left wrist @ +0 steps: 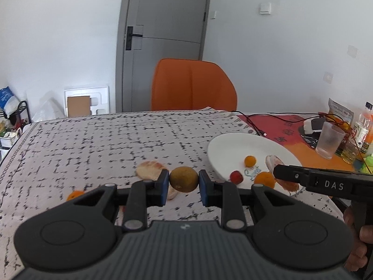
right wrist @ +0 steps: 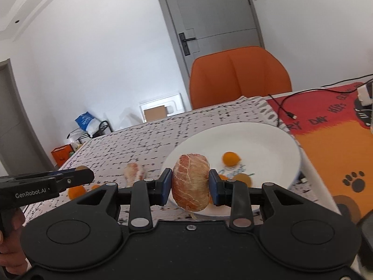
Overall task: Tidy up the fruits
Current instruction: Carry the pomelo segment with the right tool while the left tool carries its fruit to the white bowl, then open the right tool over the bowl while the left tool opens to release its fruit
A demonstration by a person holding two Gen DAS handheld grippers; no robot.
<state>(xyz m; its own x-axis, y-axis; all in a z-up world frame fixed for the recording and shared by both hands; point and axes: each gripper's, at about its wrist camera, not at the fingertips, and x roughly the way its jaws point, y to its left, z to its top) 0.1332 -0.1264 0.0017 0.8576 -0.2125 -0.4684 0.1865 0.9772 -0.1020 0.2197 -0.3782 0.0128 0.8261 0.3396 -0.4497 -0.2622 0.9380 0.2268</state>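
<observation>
Glossy white plate (right wrist: 268,140), woven tablecloth (left wrist: 93,144)

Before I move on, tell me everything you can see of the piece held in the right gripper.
The peeled pomelo segment is a chunky pink-orange wedge veined with white pith, its membrane dull and dry-looking. It stands roughly upright, pinched at its sides between the blue pads of the right gripper. It looks lifted clear over the near rim of the white plate, touching nothing else.
</observation>
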